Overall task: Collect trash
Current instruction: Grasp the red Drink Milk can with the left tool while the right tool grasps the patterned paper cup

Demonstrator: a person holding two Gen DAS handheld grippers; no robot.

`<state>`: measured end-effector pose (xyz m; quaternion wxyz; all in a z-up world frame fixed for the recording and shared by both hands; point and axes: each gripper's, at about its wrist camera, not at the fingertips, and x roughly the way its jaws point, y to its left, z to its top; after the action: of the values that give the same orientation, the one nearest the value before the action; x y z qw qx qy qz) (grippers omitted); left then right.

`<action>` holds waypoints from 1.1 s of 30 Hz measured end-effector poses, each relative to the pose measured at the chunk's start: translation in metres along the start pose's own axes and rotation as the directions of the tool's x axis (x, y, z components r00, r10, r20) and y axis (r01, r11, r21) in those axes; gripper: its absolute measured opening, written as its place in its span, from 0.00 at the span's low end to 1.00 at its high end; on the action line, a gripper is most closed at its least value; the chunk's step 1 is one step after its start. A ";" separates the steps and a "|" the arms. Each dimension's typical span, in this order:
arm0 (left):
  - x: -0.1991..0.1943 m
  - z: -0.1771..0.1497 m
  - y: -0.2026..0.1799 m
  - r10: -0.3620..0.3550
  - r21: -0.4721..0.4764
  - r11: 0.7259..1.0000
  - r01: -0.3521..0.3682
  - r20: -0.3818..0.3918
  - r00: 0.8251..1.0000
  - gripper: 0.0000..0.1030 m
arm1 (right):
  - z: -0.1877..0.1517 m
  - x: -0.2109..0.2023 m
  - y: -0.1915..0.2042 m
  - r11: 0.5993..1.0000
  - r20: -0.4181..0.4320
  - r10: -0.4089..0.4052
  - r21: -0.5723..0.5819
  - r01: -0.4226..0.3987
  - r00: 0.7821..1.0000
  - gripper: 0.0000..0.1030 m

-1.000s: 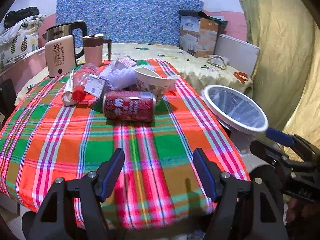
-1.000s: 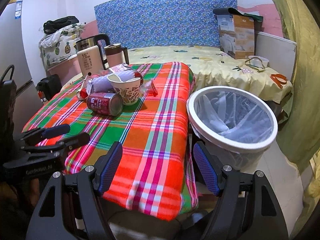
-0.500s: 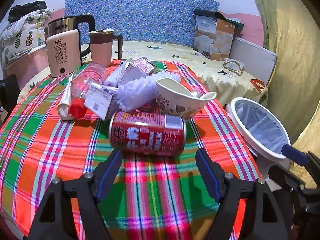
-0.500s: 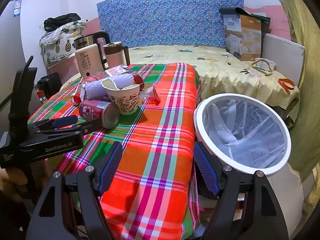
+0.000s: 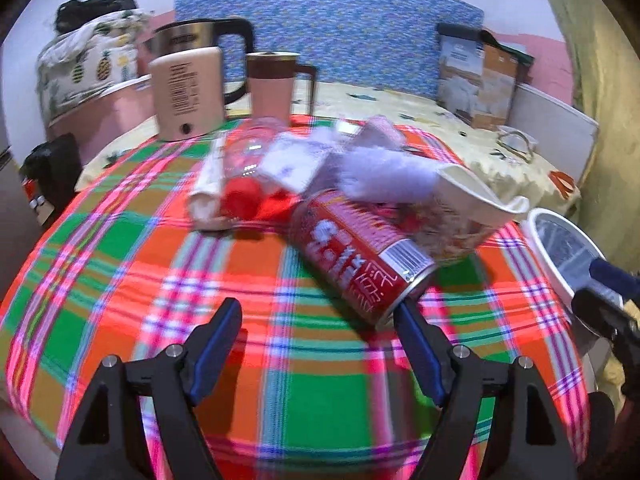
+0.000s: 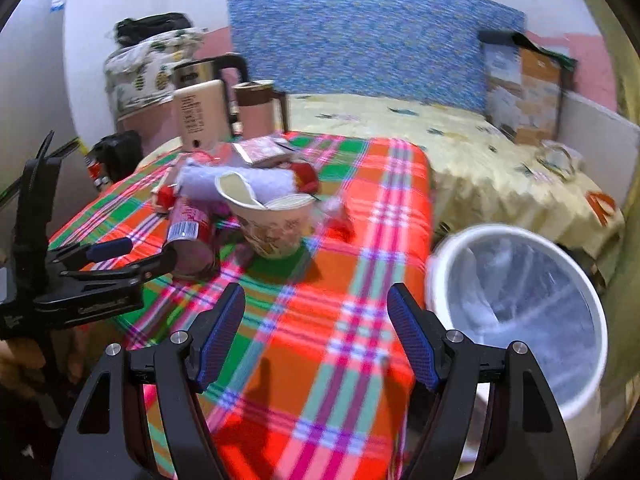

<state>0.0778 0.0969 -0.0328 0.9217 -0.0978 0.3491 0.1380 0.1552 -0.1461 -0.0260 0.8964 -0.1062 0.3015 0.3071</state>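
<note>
A red drink can (image 5: 352, 256) lies on its side on the plaid tablecloth (image 5: 120, 272), its near end close to my left gripper's right finger. My left gripper (image 5: 318, 326) is open and empty just in front of it. Behind the can lie a crushed paper cup (image 5: 468, 216), white foam wrap (image 5: 384, 176), a plastic bottle with a red cap (image 5: 244, 176) and small cartons. My right gripper (image 6: 316, 320) is open and empty over the table's right part. The can (image 6: 190, 228) and cup (image 6: 272, 220) show left of it. A white bin (image 6: 520, 308) stands right of the table.
A kettle (image 5: 200, 40), a pink appliance (image 5: 186, 92) and a pink mug (image 5: 270, 84) stand at the table's far edge. A bed (image 6: 460, 152) with a cardboard box (image 6: 520, 92) lies behind. My left gripper shows in the right wrist view (image 6: 132, 256).
My left gripper has moved forward to the can, which now lies angled instead of crosswise. My right gripper has moved forward over the table, closer to the bin.
</note>
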 end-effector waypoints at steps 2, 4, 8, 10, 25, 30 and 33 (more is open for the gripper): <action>-0.004 -0.001 0.013 0.010 -0.029 1.000 -0.010 0.001 1.000 0.78 | 0.007 0.007 0.004 0.999 0.007 0.025 -0.034 -0.025 1.000 0.73; -0.008 -0.002 0.023 0.012 -0.057 0.998 -0.012 0.004 1.000 0.78 | 0.014 0.016 0.006 0.997 0.003 0.053 -0.062 -0.053 0.999 0.73; -0.016 0.002 0.025 -0.063 -0.101 0.993 0.064 0.012 0.998 0.78 | 0.023 0.026 0.007 0.990 0.004 0.095 -0.103 -0.094 0.996 0.73; -0.018 0.007 0.016 -0.104 -0.089 0.990 0.106 0.027 0.994 0.78 | 0.028 0.029 0.006 0.988 0.006 0.107 -0.114 -0.106 0.994 0.73; 0.030 0.014 0.010 -0.132 -0.063 0.990 0.127 -0.083 0.988 0.59 | 0.042 0.047 0.021 0.929 -0.022 0.180 -0.325 -0.177 0.984 0.73; 0.027 0.010 0.014 -0.137 -0.068 0.989 0.132 -0.080 0.987 0.55 | 0.044 0.044 0.024 0.923 -0.032 0.204 -0.326 -0.204 0.978 0.40; 0.024 0.008 0.014 -0.138 -0.065 0.989 0.133 -0.076 0.988 0.55 | 0.041 0.041 0.030 0.924 -0.045 0.192 -0.329 -0.196 0.980 0.11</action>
<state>0.0960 0.1170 -0.0441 0.9109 -0.1543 0.3739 0.0814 0.1826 -0.0870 -0.0184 0.8290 -0.2272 0.2599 0.4400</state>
